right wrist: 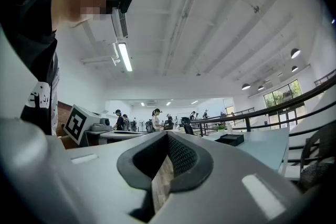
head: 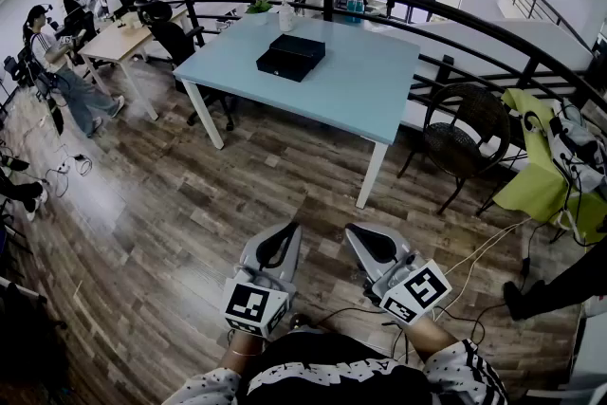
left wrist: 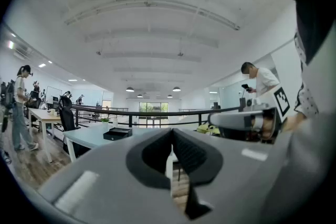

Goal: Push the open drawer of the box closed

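Left gripper: your left gripper [head: 290, 227] is held low and close to your body. In its own view the jaws are pressed together at the tips, with nothing between them.
Right gripper: your right gripper [head: 352, 230] sits just beside the left one at the same height. Its jaws also meet at the tips and pinch nothing.
Under the grippers: both hang over the wooden floor [head: 171, 204], well apart from the table.
Table: the light blue table [head: 365, 100] stands ahead of you, past the bare floor.
Box: the black box [head: 300, 46] lies on the tabletop about midway between its left and right edges, a little toward the far edge.
Drawer: the drawer [head: 276, 64] is open and juts out of the box on the side facing the tabletop's near left corner.
Other things: a white bottle [head: 285, 15] stands at the far edge of the tabletop. A dark wicker chair [head: 471, 130] is just beside the table's right edge. A curved black railing [head: 493, 24] runs behind the table.
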`<action>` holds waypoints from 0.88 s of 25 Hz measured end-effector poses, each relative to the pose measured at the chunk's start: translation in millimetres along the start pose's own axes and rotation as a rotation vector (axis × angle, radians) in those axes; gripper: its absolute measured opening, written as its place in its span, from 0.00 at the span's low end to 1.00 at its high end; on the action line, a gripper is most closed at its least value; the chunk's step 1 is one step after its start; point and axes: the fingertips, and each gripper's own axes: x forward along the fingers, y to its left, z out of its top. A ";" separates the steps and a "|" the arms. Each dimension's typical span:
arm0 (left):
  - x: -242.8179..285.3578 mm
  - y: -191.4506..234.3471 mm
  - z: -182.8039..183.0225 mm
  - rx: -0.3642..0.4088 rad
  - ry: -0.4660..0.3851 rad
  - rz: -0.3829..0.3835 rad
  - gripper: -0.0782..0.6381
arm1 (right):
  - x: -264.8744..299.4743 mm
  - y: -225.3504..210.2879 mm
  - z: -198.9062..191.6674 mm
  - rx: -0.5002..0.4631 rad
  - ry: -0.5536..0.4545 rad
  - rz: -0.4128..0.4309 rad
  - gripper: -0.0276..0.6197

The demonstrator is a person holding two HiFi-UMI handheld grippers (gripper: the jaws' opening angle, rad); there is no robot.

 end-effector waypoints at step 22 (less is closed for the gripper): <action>15.6 79.2 -9.5 -0.023 -0.024 -0.045 0.11 | 73.9 -4.8 2.6 0.008 -0.025 -0.070 0.05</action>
